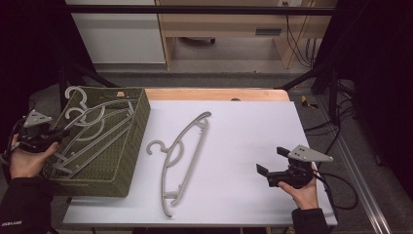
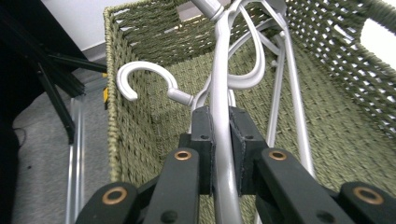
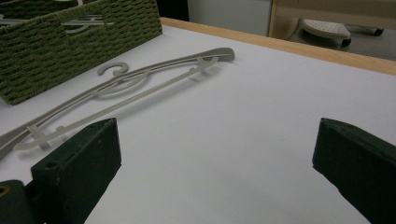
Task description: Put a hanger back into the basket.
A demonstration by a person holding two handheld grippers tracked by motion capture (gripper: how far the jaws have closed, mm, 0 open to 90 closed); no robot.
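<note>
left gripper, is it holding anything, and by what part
Yes. The left gripper is shut on a grey hanger in the woven basket, clamping a thin bar of its frame. The right gripper is open and holds nothing.

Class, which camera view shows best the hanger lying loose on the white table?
The high view: the whole hanger lies flat, hook to bar. The right gripper view shows it low and foreshortened, one end cut off.
</note>
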